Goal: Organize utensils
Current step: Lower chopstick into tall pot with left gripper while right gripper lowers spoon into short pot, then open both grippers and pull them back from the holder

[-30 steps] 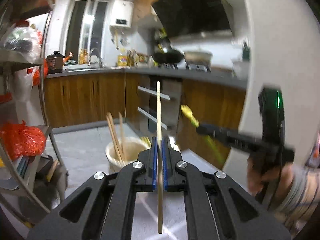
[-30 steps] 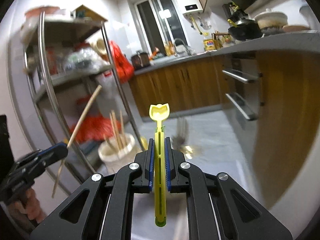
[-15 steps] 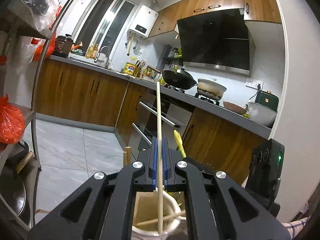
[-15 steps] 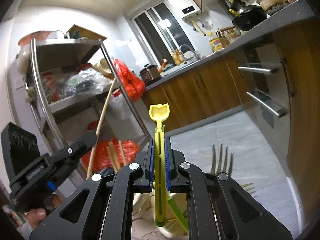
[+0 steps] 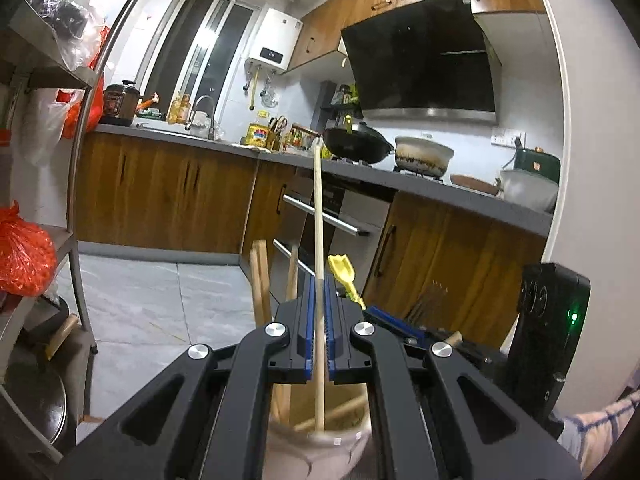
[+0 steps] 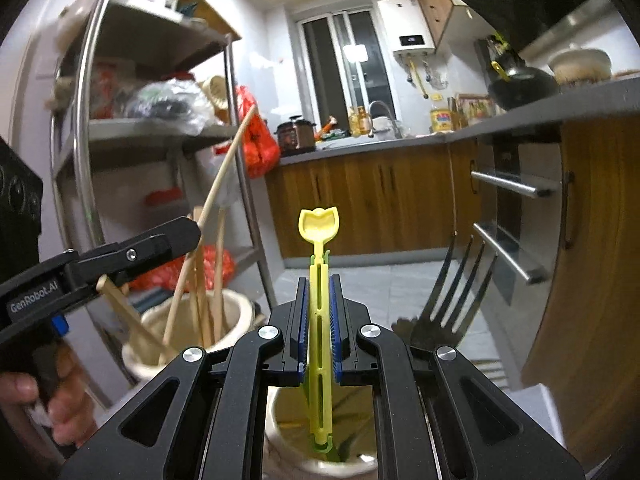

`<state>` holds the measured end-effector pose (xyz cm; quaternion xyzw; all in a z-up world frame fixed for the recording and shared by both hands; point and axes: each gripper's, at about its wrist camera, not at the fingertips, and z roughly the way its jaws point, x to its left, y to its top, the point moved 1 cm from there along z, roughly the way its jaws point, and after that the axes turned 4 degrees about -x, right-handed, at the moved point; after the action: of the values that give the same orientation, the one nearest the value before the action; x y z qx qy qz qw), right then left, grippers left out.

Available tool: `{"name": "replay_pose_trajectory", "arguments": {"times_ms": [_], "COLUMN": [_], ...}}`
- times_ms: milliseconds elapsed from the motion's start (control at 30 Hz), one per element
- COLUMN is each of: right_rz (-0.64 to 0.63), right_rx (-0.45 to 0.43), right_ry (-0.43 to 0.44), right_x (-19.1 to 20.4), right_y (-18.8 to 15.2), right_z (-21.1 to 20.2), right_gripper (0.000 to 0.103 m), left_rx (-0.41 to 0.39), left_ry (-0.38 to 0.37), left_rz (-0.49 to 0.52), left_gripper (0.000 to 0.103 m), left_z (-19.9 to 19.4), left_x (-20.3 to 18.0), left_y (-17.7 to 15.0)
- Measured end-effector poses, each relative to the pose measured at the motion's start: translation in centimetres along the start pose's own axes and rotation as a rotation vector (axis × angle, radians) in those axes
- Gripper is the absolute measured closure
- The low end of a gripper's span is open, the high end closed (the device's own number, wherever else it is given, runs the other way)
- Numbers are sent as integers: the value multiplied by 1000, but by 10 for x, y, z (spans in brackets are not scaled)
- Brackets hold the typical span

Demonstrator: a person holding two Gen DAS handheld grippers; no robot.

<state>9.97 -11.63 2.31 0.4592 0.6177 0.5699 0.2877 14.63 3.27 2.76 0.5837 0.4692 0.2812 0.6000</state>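
A long pale wooden chopstick (image 5: pixel 318 216), clamped upright in the left gripper (image 5: pixel 319 280), dips into the left white ceramic holder (image 5: pixel 320 446); the right gripper (image 6: pixel 319 280) pinches a yellow plastic spoon (image 6: pixel 319 224) over the right white ceramic holder (image 6: pixel 280 420).

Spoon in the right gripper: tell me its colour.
Yellow, with a green piece at its lower end. The spoon shows best in the right wrist view.
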Motion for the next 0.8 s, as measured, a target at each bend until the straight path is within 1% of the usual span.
{"name": "replay_pose_trajectory", "arguments": {"times_ms": [300, 400, 433, 467, 500, 533, 567, 600, 667, 733, 767, 800], "right_rz": [-24, -34, -35, -31, -26, -20, -17, -12, -1, 6, 5, 3], "right_rx": [64, 78, 80, 79, 79, 76, 76, 72, 67, 71, 77, 89], "right_ry": [-19, -24, -26, -29, -31, -36, -39, -43, -45, -51, -53, -53], "right_x": [0, 0, 1, 0, -1, -2, -3, -4, -6, -8, -9, -9], "right_y": [-8, -11, -11, -11, -11, -10, -9, -8, -6, -6, -6, -7], "right_z": [-23, -27, -28, -31, -33, -37, -39, -45, -56, -70, -75, -81], "right_gripper": [93, 92, 87, 85, 79, 77, 77, 77, 77, 70, 69, 65], "left_rx": [80, 95, 100, 100, 102, 105, 107, 108, 106, 113, 117, 121], "left_ry": [20, 33, 35, 38, 44, 47, 49, 52, 55, 64, 69, 78], "left_rz": [41, 33, 28, 28, 31, 32, 32, 31, 35, 43, 49, 56], "left_gripper": [99, 99, 98, 97, 95, 92, 84, 79, 76, 68, 60, 54], "left_z": [-18, -20, -22, -23, -24, -26, -28, -30, -38, -46, -52, -56], "left_x": [-5, -5, -5, -5, -5, -6, -6, -7, -8, -11, -12, -14], "left_y": [-12, -15, -14, -14, -13, -11, -10, -8, -6, -5, -6, -7]}}
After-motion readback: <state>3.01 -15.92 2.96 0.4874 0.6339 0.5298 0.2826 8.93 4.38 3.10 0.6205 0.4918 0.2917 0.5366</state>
